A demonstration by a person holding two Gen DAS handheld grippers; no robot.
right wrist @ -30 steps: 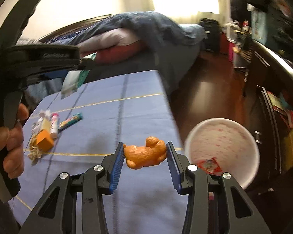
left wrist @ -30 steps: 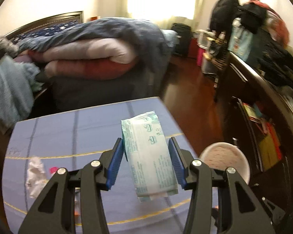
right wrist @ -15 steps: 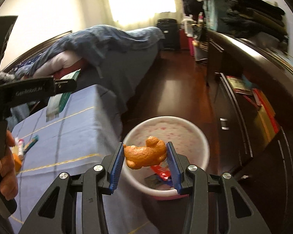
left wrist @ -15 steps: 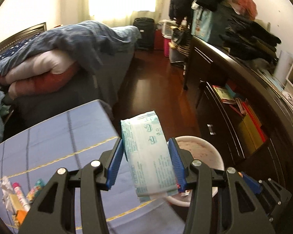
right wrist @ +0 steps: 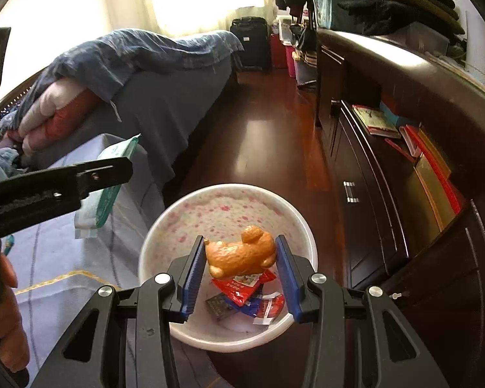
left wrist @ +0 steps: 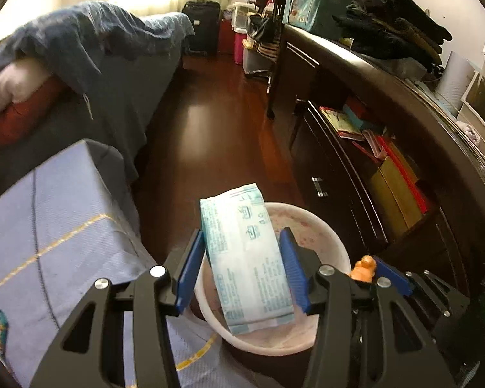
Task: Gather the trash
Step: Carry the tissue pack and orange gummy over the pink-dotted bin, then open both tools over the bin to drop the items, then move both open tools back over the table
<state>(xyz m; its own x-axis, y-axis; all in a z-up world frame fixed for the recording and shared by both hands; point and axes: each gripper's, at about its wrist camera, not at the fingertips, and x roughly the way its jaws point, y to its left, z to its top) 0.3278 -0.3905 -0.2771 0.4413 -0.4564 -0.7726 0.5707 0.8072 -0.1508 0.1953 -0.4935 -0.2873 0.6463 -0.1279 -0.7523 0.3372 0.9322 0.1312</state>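
1. Writing: the side of the left tongs, seen from the right wrist view, carries pale raised lettering, too blurred to read. The wipes packet (left wrist: 247, 258) has small teal print and little pictograms on its white face; none of it can be made out. The wrappers (right wrist: 245, 294) in the bin show red and blue printing, unreadable too.
2. The left tongs (left wrist: 242, 270) are clamped on the wipes packet: both blue pads press its long sides, and the packet stands on end between them, tilted slightly, its top sticking up past the tips and its bottom edge hanging below them.
3. The packet hangs over the near-left part of the white bin (left wrist: 333, 242), which stands on the dark wood floor just beside the corner of the counter (left wrist: 48, 226) with its blue cloth and yellow lines.
4. The right tongs (right wrist: 239, 263) are clamped on an orange toy bear (right wrist: 242, 253), lying sideways between the pads, one at each end.
5. The bear hangs directly above the bin's open mouth, over the wrappers on its bottom.
6. From the left wrist view, the bear shows at the bin's right rim, beside the left tongs.
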